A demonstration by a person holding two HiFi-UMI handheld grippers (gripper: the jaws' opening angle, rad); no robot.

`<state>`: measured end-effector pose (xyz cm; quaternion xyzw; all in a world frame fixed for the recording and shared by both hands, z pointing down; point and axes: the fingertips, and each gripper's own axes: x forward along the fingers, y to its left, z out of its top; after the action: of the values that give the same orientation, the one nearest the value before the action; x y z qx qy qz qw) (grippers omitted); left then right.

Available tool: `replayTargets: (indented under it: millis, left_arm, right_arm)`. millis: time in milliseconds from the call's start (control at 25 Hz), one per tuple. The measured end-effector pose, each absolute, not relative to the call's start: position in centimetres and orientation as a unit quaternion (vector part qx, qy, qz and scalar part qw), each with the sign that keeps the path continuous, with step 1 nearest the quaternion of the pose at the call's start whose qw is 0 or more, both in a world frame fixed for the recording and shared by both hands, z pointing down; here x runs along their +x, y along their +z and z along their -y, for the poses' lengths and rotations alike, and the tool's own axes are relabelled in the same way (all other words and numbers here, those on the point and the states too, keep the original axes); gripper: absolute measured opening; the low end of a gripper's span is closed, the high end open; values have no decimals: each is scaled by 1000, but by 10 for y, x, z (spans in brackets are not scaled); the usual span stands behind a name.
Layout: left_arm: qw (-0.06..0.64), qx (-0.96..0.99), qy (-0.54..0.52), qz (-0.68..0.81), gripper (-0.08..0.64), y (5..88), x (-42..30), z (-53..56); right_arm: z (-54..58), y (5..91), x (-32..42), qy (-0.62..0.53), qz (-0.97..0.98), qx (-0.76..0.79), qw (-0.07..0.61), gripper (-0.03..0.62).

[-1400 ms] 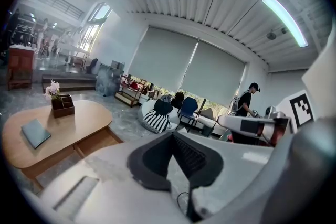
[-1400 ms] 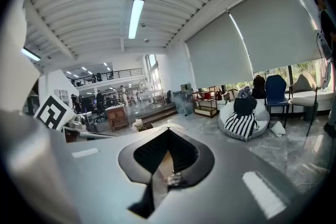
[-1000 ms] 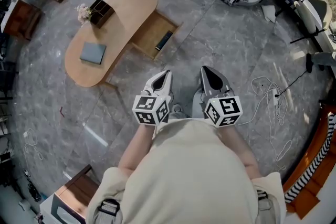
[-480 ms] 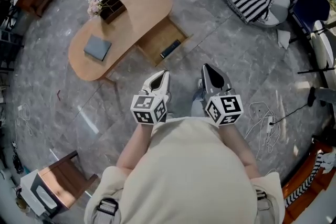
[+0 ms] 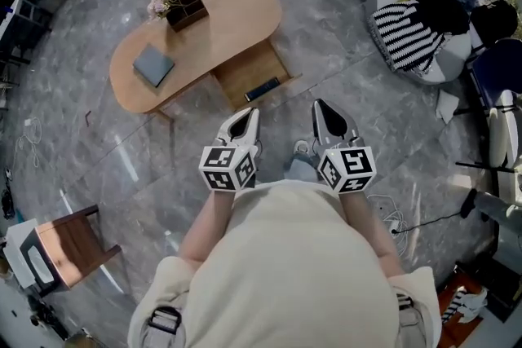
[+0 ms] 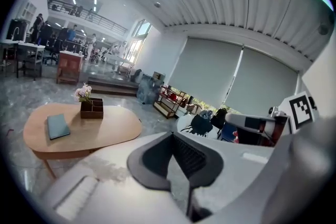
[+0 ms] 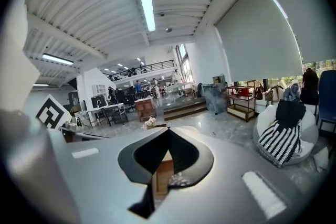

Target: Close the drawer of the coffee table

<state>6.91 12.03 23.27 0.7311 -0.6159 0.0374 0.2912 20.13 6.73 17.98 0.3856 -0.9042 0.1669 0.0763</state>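
The oval wooden coffee table (image 5: 216, 24) stands ahead of me, with its drawer (image 5: 249, 71) pulled out toward me and a dark flat item (image 5: 263, 90) lying inside. A blue book (image 5: 153, 65) and a dark organizer box with flowers (image 5: 183, 6) rest on the top. My left gripper (image 5: 251, 114) and right gripper (image 5: 320, 106) are shut and empty, held side by side just short of the drawer's front. In the left gripper view the tabletop (image 6: 100, 131) lies to the left of the left gripper (image 6: 171, 135). Beyond the right gripper (image 7: 167, 131), the drawer's wood (image 7: 164, 169) shows through the jaw cutout.
A white beanbag with striped and dark cloths (image 5: 416, 33) sits at the right. A wooden chair (image 5: 65, 244) stands at the lower left. White cables (image 5: 390, 222) lie on the marble floor by my right side. Blue and white chairs (image 5: 499, 85) stand at the far right.
The table and open drawer have swung from the upper left to straight ahead and come nearer. Both shut grippers keep their pose in front of the body.
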Motion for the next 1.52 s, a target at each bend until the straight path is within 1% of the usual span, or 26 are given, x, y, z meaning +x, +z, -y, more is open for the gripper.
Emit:
replayTargets:
  millis: [480,800,1120,1520]
  left_arm:
    - [290,647,10,705,0,244,78,-77]
    - [302,569,2,765,0,261,60,-92]
    - [330,511,0,794,0,283,40,-116]
    - [358,477,0,803,0,346,6,-106]
  right_arm:
    - [1,203,206,162,943,268,113,2]
    - [27,225,190,169,956,199,136,2]
    - [37,252,182,187,951,182,165,2]
    - [66,309,174,193,939,200,202,2]
